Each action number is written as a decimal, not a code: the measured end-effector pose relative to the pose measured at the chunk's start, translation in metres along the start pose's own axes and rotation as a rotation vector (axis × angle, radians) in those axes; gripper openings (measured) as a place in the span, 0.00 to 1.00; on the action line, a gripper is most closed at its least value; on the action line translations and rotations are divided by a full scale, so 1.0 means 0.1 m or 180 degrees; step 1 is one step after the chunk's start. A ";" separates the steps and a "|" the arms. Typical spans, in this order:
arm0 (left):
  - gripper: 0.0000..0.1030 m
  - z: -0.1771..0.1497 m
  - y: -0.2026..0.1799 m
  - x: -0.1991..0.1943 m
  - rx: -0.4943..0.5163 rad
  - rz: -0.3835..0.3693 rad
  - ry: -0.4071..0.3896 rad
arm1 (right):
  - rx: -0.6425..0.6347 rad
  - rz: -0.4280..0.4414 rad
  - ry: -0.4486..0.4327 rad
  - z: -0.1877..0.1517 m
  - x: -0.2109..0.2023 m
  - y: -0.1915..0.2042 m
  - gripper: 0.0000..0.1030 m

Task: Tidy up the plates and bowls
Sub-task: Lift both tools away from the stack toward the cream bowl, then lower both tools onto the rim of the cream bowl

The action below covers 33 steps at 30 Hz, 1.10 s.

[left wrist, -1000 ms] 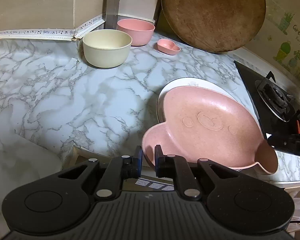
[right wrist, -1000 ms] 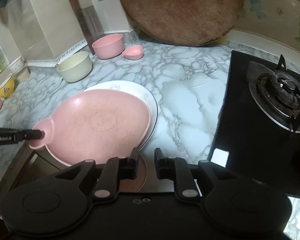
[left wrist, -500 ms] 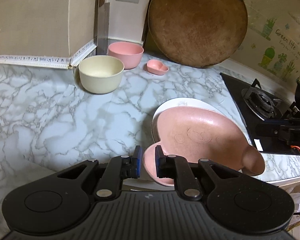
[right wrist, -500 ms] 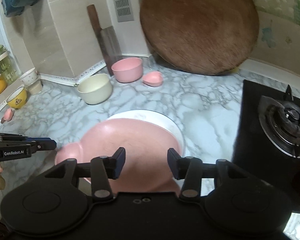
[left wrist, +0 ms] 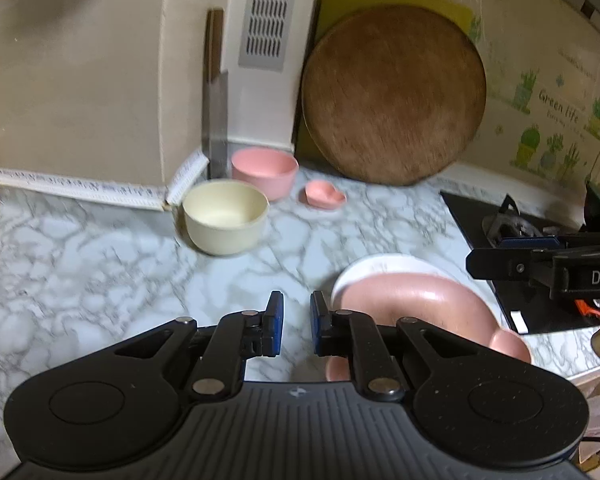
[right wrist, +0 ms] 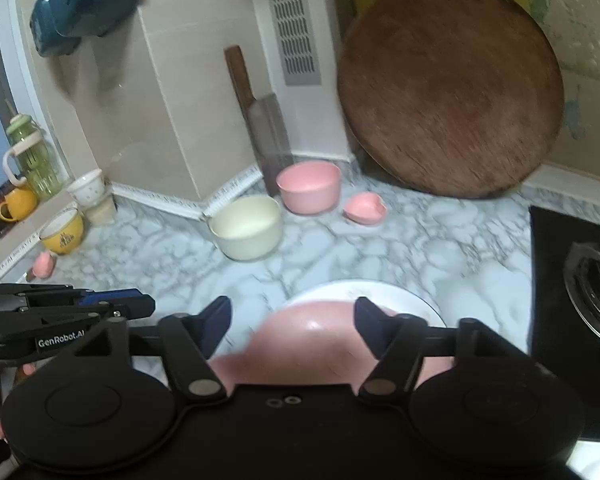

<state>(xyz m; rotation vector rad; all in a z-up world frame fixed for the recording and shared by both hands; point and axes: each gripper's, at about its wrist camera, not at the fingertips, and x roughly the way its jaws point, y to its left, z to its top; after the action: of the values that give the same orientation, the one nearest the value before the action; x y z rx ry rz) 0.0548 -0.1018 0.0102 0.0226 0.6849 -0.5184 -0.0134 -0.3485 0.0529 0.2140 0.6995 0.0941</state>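
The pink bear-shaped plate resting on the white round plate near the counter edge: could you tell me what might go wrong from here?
1. The pink bear-shaped plate overhangs the white round plate near the marble counter's front edge, so a nudge might tip it off.
2. The right gripper is opening just above that plate, with nothing between its jaws; its fingers could clip the rim.
3. The left gripper, shut and empty, is close beside the plate's ear.

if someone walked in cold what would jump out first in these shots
The big round wooden board leaning on the back wall dominates. Next comes the pink plate stacked on a white plate at the near edge of the marble counter. Behind them, a cream bowl and a pink bowl sit in the corner.
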 end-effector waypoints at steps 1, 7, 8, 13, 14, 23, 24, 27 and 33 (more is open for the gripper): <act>0.15 0.02 0.03 -0.03 -0.0001 0.0007 -0.0030 | -0.0007 -0.0001 -0.0041 0.02 0.00 0.05 0.75; 0.73 0.10 0.14 -0.25 0.0005 0.0142 -0.0350 | -0.0093 0.0014 -0.0163 0.13 0.02 0.30 0.87; 0.73 0.12 0.16 -0.27 0.0007 0.0160 -0.0357 | -0.0102 0.0014 -0.0172 0.14 0.03 0.34 0.91; 0.74 0.20 0.28 -0.29 -0.0046 0.0279 -0.0378 | -0.0120 -0.0024 -0.0219 0.24 0.12 0.47 0.99; 0.75 0.22 0.31 -0.29 -0.0061 0.0311 -0.0391 | -0.0129 -0.0030 -0.0225 0.26 0.15 0.49 1.00; 0.77 0.41 0.51 -0.11 -0.0235 0.0597 -0.0428 | -0.0153 -0.0004 -0.0145 0.48 0.49 0.62 1.00; 0.77 0.45 0.54 -0.07 -0.0258 0.0623 -0.0427 | -0.0150 0.0002 -0.0132 0.52 0.54 0.62 1.00; 0.78 0.54 0.60 0.07 -0.0326 0.0708 -0.0385 | -0.0149 0.0029 -0.0082 0.63 0.70 0.61 1.00; 0.78 0.71 0.68 0.47 -0.0391 0.0850 -0.0250 | -0.0049 -0.0026 0.0061 0.84 1.09 0.47 1.00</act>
<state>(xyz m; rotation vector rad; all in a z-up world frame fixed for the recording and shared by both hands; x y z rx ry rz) 0.1594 -0.0773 0.0264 -0.0214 0.6246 -0.2192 0.1234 -0.2993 0.0579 0.1956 0.7183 0.0939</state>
